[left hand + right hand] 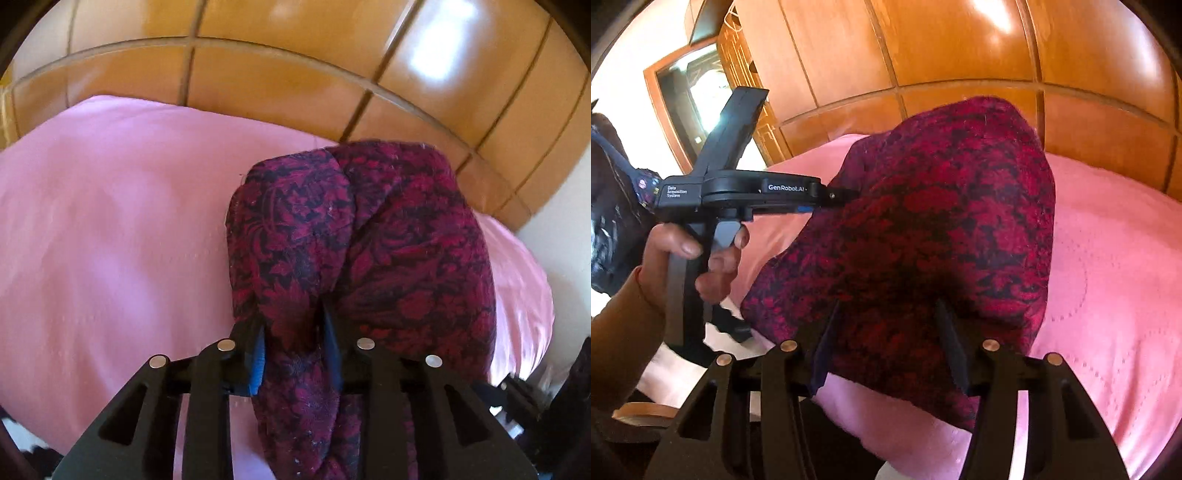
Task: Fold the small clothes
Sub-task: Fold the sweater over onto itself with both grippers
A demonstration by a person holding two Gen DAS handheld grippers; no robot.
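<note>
The left hand-held gripper (pixel 295 339) points steeply downward, jaws drawn close, pinching a bunched fold of cloth between them. The person's left hand (pixel 698 258) wraps its grip from below, one finger on the trigger, a brown sleeve (pixel 624 325) at the wrist. The right hand-held gripper (pixel 886 332) tilts down, jaws partly apart with cloth draped between them

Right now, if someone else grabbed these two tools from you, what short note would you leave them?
Left gripper: shut on a bunched fold of the dark red patterned garment.
Right gripper: the same garment lies draped between its fingers; whether they pinch it is unclear.
The cloth is lifted in a hump over the pink bedcover, beside the wooden headboard.
Done: garment picked up at two points.
Left: lay it flat and fold it; no neat fold shows yet.
</note>
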